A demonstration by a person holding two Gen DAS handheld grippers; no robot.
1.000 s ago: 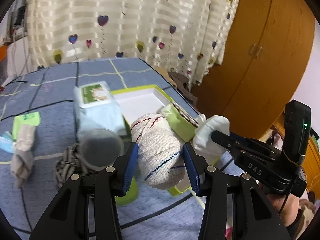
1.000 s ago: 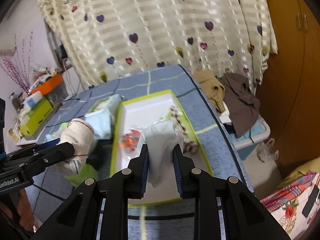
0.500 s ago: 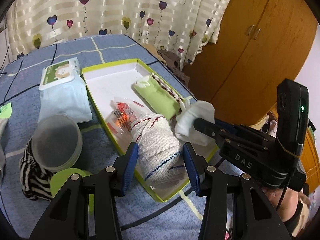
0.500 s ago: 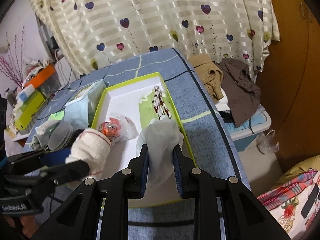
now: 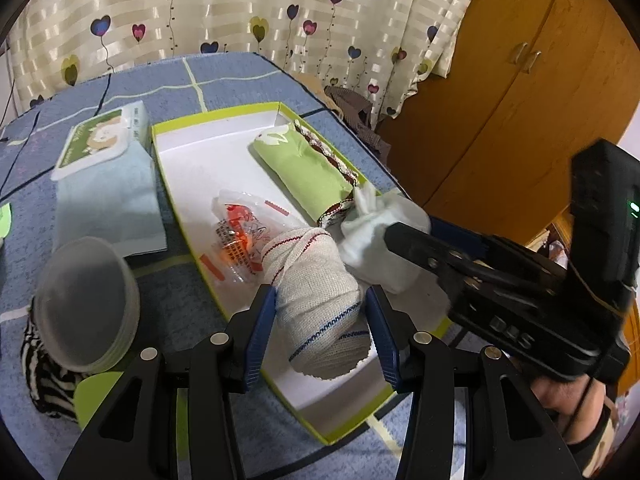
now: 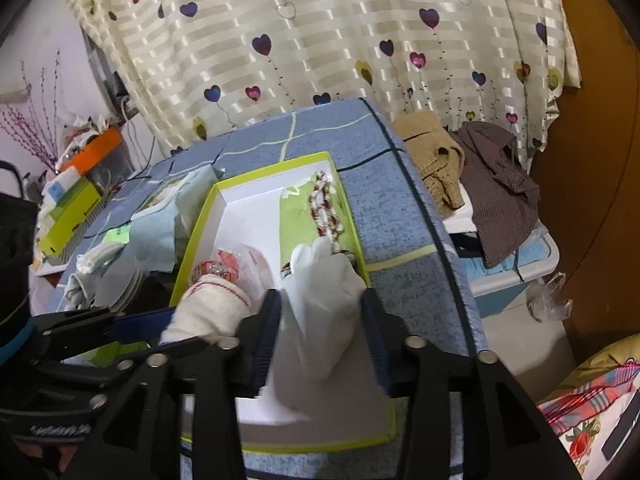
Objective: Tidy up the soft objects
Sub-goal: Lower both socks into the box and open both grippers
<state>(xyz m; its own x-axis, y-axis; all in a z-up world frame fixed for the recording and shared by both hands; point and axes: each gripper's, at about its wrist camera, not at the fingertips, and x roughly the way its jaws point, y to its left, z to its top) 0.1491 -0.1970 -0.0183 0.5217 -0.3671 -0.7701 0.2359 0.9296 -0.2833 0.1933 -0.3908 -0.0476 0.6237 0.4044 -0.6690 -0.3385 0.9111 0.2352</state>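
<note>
A white tray with a lime-green rim [image 5: 176,184] [image 6: 192,240] lies on the blue bed. In it are a rolled green cloth [image 5: 312,176] [image 6: 296,224] and a crinkled clear packet with red print [image 5: 240,236]. My left gripper [image 5: 322,332] is shut on a rolled white cloth with red and blue stripes [image 5: 320,300] [image 6: 212,312], held over the tray's near end. My right gripper [image 6: 320,340] has widened around a white cloth bundle [image 6: 324,296] [image 5: 380,240] that sits low in the tray beside the striped roll; whether the pads still grip it is unclear.
A pack of wet wipes [image 5: 104,176] lies left of the tray. Stacked translucent lids [image 5: 84,300] sit on a striped black-and-white cloth [image 5: 40,384]. Brown clothes [image 6: 480,176] lie on a box past the bed's right edge. A wooden wardrobe [image 5: 520,80] stands right.
Both grippers have moved forward and down over the tray. The gap between the right gripper's jaws has widened around the white bundle. The left gripper still clamps the striped roll.
</note>
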